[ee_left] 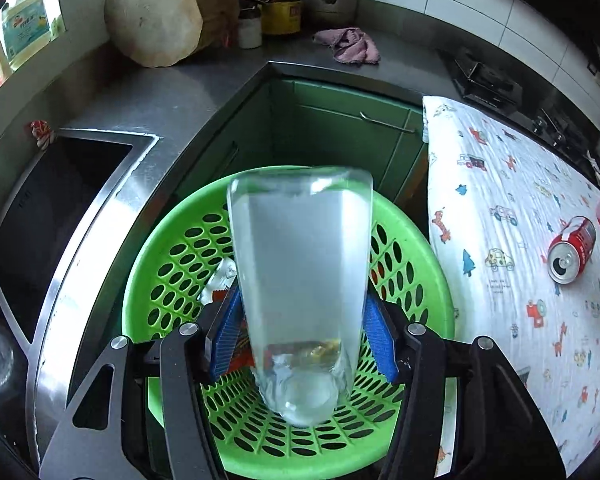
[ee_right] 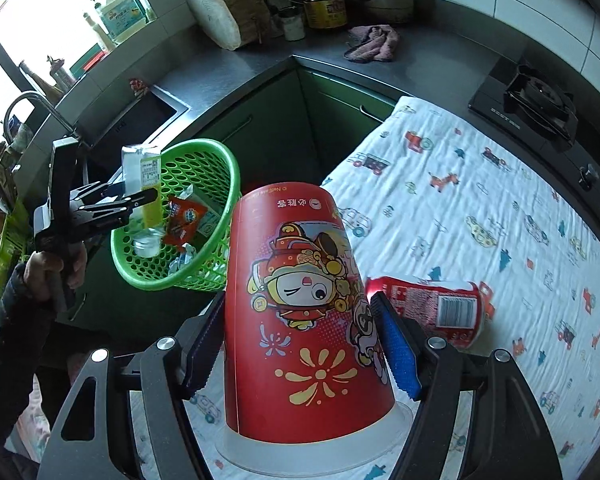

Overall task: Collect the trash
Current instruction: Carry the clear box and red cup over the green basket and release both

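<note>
In the left wrist view, the left gripper [ee_left: 300, 320] is closed on a carton [ee_left: 300, 264]. It looks pale and blurred here, and its far end points away from the camera. The blue pads [ee_left: 224, 340] press on its two sides. The carton hangs directly over the green basket [ee_left: 416, 248], which has holes in its wall and stands on the floor between the steel sink [ee_left: 60, 184] on the left and the table with the printed cloth [ee_left: 500, 184] on the right. Some wrappers already lie in the basket. On the cloth, far right, a red can [ee_left: 572, 248] lies on its side.

In the right wrist view, the right gripper [ee_right: 300, 344] holds a red paper bucket [ee_right: 300, 320] upside down, so that its white rim is near the camera. The pads touch its left and right walls. The bucket is over the near edge of the cloth, and the basket [ee_right: 204, 248] is to the left and farther away. A red cup [ee_right: 436, 308] lies on its side just behind the right pad. The other gripper [ee_right: 140, 200] holds the carton [ee_right: 144, 176] above the basket.

I think that both things are light and empty. The bucket is thin paper, so a strong squeeze will bend it; the stiff rim is the better place to hold it. The carton is a little stiffer, but its smooth skin can slip.
</note>
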